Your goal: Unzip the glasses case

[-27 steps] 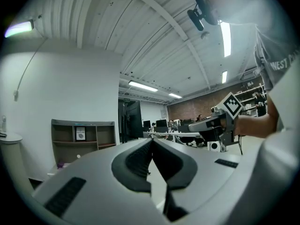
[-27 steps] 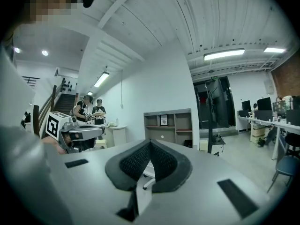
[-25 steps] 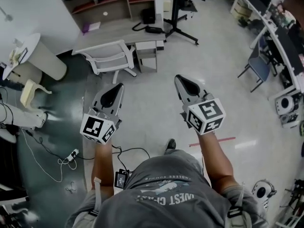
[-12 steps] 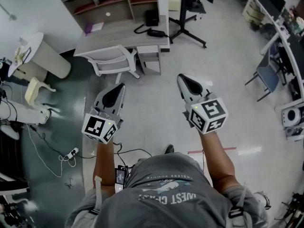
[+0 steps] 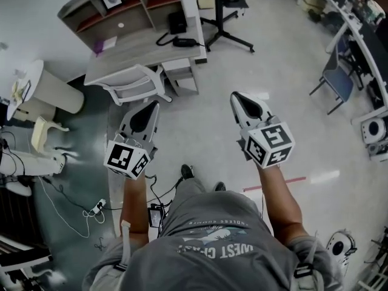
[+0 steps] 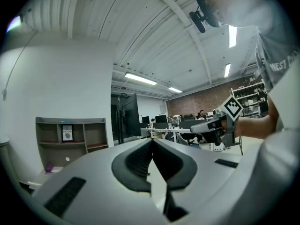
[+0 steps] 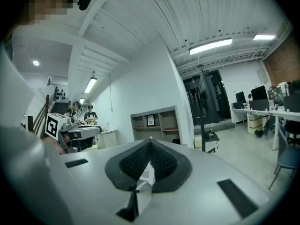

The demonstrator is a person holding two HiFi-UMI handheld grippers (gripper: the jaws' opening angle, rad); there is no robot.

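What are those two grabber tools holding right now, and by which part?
Nothing. The left gripper and right gripper are both shut and empty.

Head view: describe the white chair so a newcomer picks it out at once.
Find the grey desk with a shelf unit on it, upper left. The white chair is tucked against its near edge, straight ahead of the left claw. Curved armrests and a slatted back set it apart from the boxy drawer unit beside it.
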